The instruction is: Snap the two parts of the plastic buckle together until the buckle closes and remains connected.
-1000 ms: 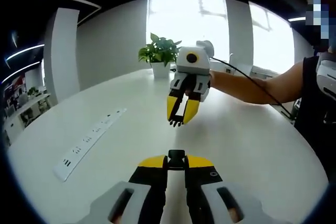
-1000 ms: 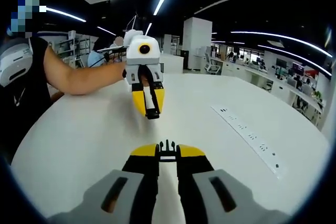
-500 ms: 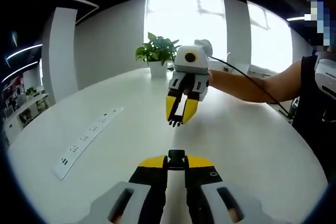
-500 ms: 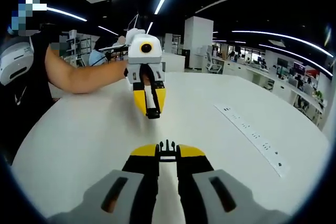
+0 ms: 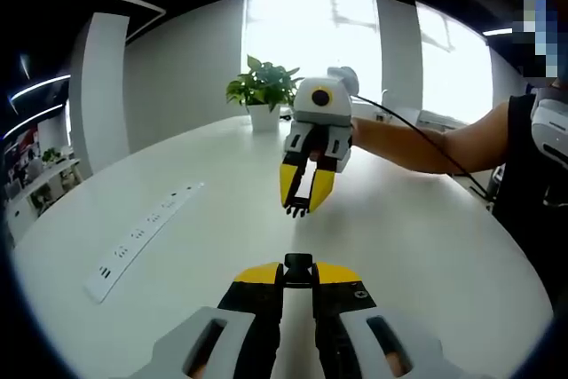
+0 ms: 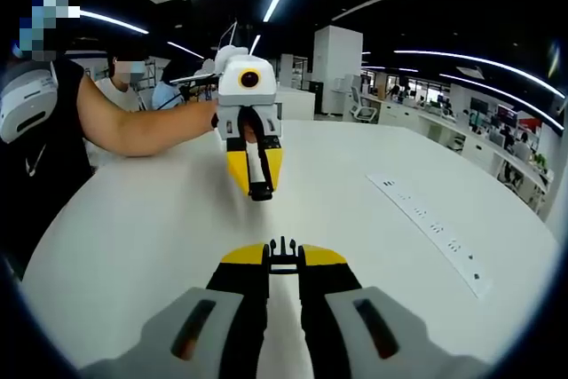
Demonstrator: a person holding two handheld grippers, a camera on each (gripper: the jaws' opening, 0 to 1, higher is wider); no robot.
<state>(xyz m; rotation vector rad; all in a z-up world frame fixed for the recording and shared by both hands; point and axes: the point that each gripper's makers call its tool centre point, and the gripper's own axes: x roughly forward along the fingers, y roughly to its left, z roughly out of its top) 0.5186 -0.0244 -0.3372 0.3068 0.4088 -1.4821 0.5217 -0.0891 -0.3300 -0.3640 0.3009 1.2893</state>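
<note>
The buckle is in two black halves, one pinched in each gripper above the white desk (image 5: 426, 246). In the left gripper view, a power strip (image 5: 142, 239) lies on the desk well to the left of the left gripper (image 5: 298, 274), whose yellow-tipped jaws are closed on the socket half (image 5: 298, 266), its square end jutting just past the tips. Ahead and slightly above hangs the right gripper (image 5: 299, 204), jaws nearly together on the pronged half (image 5: 297, 210), pointing back; the halves are apart, roughly in line. A potted plant (image 5: 263, 90) stands behind it. In the right gripper view, the left gripper (image 6: 258, 185) faces in with the socket half (image 6: 260, 191) at its tips; the right gripper (image 6: 282, 257) grips the pronged half (image 6: 282, 250).
</note>
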